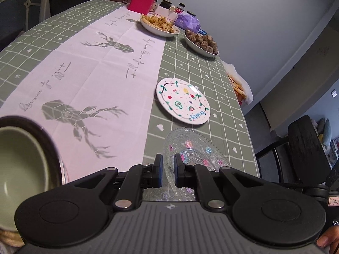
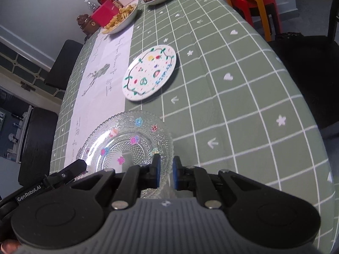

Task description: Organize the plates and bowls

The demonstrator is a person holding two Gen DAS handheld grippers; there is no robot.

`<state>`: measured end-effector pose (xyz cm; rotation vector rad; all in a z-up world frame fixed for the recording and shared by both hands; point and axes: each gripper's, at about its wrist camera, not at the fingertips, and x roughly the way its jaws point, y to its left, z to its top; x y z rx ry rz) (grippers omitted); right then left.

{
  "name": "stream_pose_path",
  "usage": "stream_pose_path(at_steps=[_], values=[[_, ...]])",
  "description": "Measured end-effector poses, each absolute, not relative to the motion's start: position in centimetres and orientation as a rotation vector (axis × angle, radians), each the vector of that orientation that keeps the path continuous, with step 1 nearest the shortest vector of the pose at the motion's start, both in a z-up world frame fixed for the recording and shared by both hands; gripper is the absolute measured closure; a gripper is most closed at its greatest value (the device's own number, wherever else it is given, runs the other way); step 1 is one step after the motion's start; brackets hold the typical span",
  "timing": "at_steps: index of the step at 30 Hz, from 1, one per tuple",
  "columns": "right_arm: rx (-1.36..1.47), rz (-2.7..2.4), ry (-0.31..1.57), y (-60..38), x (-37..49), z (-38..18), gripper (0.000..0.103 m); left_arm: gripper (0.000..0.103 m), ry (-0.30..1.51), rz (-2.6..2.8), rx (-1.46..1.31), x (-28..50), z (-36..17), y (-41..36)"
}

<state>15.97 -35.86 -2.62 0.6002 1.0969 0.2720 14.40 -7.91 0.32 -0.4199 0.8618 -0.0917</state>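
Left gripper (image 1: 168, 170): jaws narrowed onto the near rim of the glass plate (image 1: 190, 152), rim edge passing between the blue pads, so clenched on it; right gripper (image 2: 164, 172): likewise clamped on the near rim of that glass plate (image 2: 127, 139), at a point further round the edge. Painted plate (image 2: 149, 73): flat on the green tablecloth (image 2: 233, 105), apart from the glass plate, at about 12 o'clock from the right gripper and 1 o'clock from the left, roughly equally near both. Green bowl (image 1: 19, 169): at 9 o'clock of the left gripper, close by
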Motion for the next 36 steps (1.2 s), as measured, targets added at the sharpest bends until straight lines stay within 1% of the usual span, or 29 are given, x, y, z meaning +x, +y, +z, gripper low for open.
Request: stream_pose_path(at_steps=[6, 14, 22, 29, 36], values=[[0.601, 0.306, 1.132, -34.9, 13.5, -3.5, 0.093, 0.092, 0.864, -0.060, -0.386, 11.8, -0.1, -7.6], [0.532, 0.305, 1.200, -33.7, 12.2, -5.0, 0.093, 0.092, 0.898, -0.026, -0.343, 9.8, -1.8, -7.9], [0.452, 0.311, 1.186, -32.9, 11.9, -4.7, 0.093, 0.092, 0.914, -0.003, -0.362, 9.6, -3.1, -7.5], [0.324, 0.304, 1.169, -31.7, 11.7, -4.3, 0.093, 0.092, 0.946, 0.008, -0.378, 9.2, -4.1, -7.4], [0.297, 0.306, 1.187, -31.5, 11.8, -4.7, 0.094, 0.092, 0.960, 0.021, -0.373, 9.2, -4.6, -7.5]])
